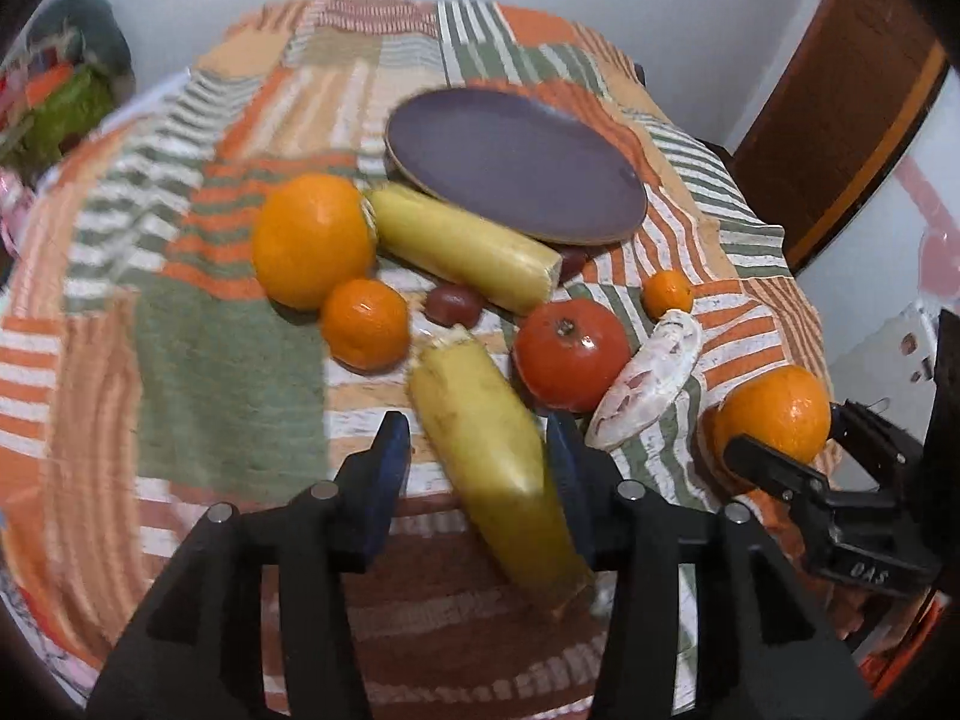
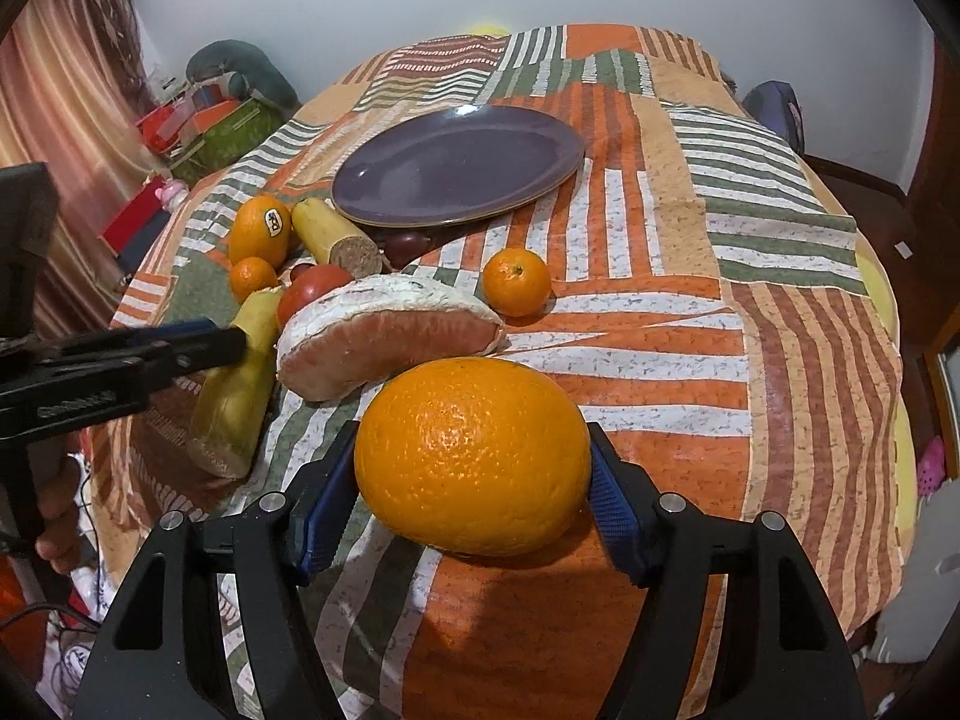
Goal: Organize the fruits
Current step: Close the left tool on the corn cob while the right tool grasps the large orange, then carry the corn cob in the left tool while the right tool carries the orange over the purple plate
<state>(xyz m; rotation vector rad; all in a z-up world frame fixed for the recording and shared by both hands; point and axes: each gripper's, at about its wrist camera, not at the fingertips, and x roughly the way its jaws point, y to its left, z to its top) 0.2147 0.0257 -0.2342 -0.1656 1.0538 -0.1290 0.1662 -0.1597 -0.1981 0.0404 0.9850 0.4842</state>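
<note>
My right gripper (image 2: 471, 480) is shut on a large orange (image 2: 474, 456), with both blue pads pressed on its sides; the left wrist view shows the same orange (image 1: 774, 414) in that gripper (image 1: 789, 432). My left gripper (image 1: 477, 468) stands open around a cut banana piece (image 1: 492, 456) lying on the cloth. The piece touches the right pad and a gap shows at the left pad. An empty purple plate (image 1: 516, 162) (image 2: 456, 168) sits farther back. Before it lie a stickered orange (image 2: 259, 237), a second banana piece (image 1: 462, 246), a red tomato-like fruit (image 1: 570, 354), two mandarins and a pomelo wedge (image 2: 390, 342).
A patchwork cloth (image 2: 660, 324) covers the round table. Small dark red fruits (image 1: 453, 305) lie among the pile by the plate's near rim. Boxes and clutter (image 2: 204, 120) stand on the floor at the far left. A wooden door (image 1: 852, 120) is at the right.
</note>
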